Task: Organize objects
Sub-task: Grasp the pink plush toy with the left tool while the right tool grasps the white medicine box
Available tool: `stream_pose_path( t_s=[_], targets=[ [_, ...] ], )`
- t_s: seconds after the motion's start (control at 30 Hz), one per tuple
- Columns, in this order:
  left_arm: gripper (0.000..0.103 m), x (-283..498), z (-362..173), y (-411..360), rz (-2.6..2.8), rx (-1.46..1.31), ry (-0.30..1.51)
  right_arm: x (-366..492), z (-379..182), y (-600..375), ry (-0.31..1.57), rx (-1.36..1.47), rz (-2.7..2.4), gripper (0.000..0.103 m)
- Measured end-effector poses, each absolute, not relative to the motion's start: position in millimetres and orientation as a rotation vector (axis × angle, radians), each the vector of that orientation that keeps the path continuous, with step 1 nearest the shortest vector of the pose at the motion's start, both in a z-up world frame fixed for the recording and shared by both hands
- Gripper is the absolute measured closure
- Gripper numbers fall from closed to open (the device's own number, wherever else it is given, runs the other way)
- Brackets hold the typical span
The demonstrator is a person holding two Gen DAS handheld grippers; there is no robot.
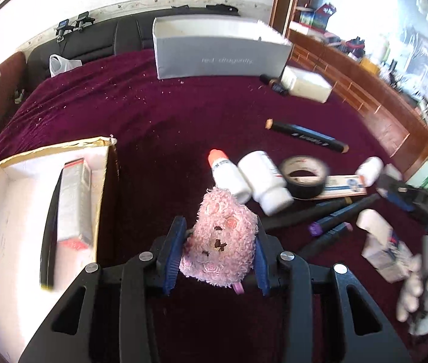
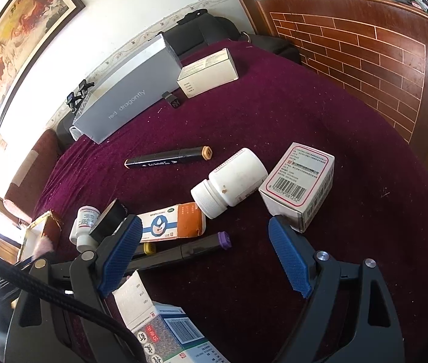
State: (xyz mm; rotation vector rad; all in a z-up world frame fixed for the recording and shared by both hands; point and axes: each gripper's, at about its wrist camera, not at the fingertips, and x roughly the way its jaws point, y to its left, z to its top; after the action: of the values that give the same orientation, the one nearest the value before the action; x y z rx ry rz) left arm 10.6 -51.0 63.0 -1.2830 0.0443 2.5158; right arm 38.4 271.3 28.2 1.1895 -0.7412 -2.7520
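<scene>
the maroon cloth surface (image 1: 183,112) takes up pretty much everything, and the big grey shoebox (image 1: 220,56) at its far edge is my landmark here. nearer the camera than the shoebox and off to its left sits the gold-rimmed white tray (image 1: 5,211), already holding a long silver carton (image 1: 73,202) and a dark flat thing along the carton's left side.

the left tool (image 1: 217,251) is clamped on a pink plush toy (image 1: 221,239), blue pads squeezing it from both sides, well in front of the shoebox and just right of the tray. looks lifted off the cloth but hard to be sure.

the right tool (image 2: 205,254) is spread wide with nothing between the pads, hovering over the clutter on the near side of the shoebox.

that clutter: a barcode carton (image 2: 301,184), a white pill bottle (image 2: 232,178) lying on its side touching it, an orange and white medicine box (image 2: 174,220), a black tape roll (image 1: 304,177), a black marker with a tan cap (image 2: 168,158) closest to the shoebox, and a purple-capped marker (image 2: 183,249). a cream box (image 2: 211,71) sits right beside the shoebox's far end.
</scene>
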Motion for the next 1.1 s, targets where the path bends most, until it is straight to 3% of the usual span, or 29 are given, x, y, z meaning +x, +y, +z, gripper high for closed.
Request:
stream_pose_path(
  t_s=[0.33, 0.6, 0.73, 0.8, 0.9, 1.0, 1.1],
  targets=[
    [0.067, 67, 85, -69, 2.466, -1.205, -0.002, 49, 37, 271, -0.774, 1.185, -2.575, 0.017],
    [0.067, 86, 78, -70, 2.449, -1.185, 0.007, 76, 54, 221, -0.1, 1.37, -2.584, 0.017],
    [0.067, 92, 74, -75, 2.444, -1.194, -0.013, 82, 45, 202, 0.094, 1.4, -2.595, 0.02],
    [0.067, 95, 73, -78, 2.44, -1.199, -0.017, 80, 39, 198, 0.145, 1.42, -2.602, 0.026],
    [0.067, 102, 73, -83, 2.441, -1.196, -0.021, 78, 32, 192, 0.193, 1.463, -2.611, 0.05],
    [0.067, 108, 73, -89, 2.445, -1.189, -0.032, 78, 29, 192, 0.173, 1.485, -2.611, 0.065],
    [0.067, 112, 73, -96, 2.446, -1.185, -0.05, 86, 33, 197, 0.1, 1.486, -2.616, 0.071]
  ],
)
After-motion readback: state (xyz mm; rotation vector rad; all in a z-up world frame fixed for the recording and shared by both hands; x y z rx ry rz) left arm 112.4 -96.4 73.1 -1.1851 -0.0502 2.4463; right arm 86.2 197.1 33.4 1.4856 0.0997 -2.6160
